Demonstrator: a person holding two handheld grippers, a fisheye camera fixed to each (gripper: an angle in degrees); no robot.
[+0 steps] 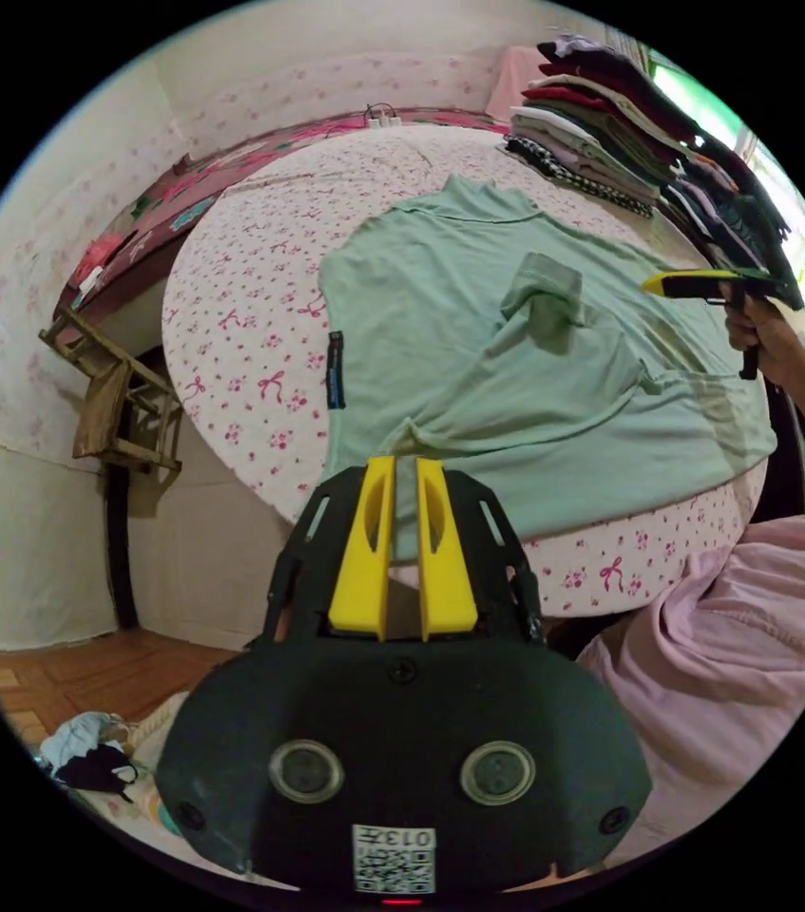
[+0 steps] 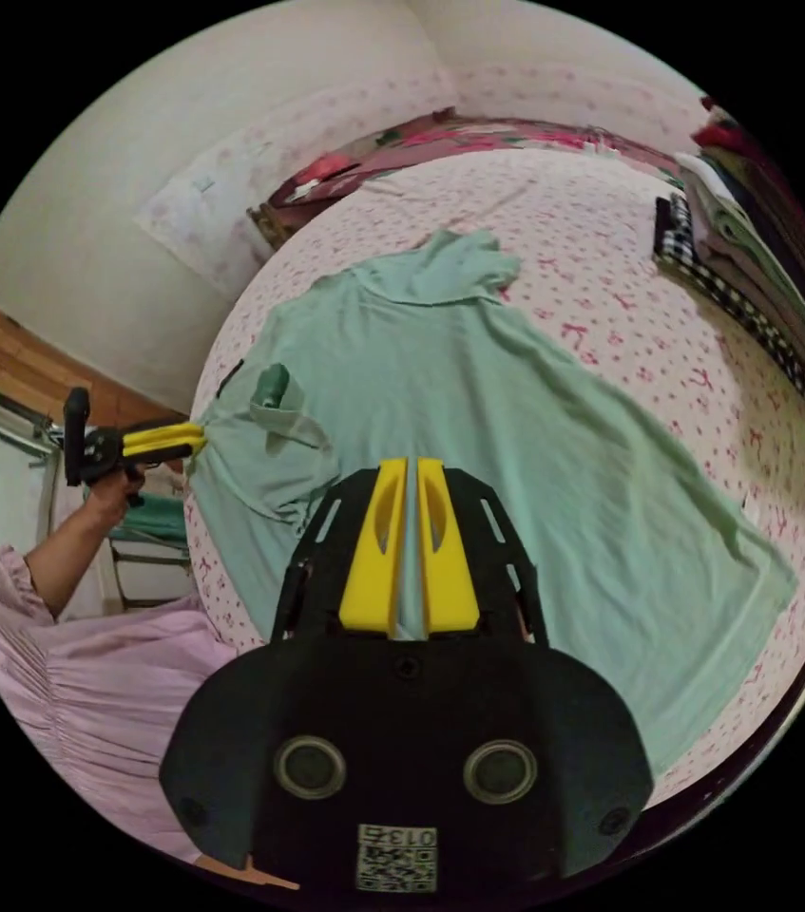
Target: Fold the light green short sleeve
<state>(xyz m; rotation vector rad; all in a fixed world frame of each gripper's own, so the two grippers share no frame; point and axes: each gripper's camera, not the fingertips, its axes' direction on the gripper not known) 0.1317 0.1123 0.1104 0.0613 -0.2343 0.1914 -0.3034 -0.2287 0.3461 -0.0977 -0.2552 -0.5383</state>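
Note:
The light green short-sleeve shirt (image 1: 478, 380) (image 2: 478, 418) lies spread on the bed, collar at the far end. One sleeve (image 1: 545, 294) (image 2: 274, 394) is folded in over the body. My left gripper (image 1: 405, 463) (image 2: 199, 437) is at the near edge, and the cloth bunches to a point between its yellow jaws, which are shut on it. My right gripper (image 2: 407, 463) (image 1: 646, 283) hangs above the shirt's other side. Its jaws are together, and I see no cloth lifted to them.
The bed sheet (image 1: 250, 313) (image 2: 630, 285) is white with pink bows. A tall stack of folded clothes (image 1: 602, 133) (image 2: 754, 275) stands at its far side. A wooden stool (image 1: 117, 399) leans by the wall. The person's pink garment (image 1: 744, 646) (image 2: 88, 684) is close by.

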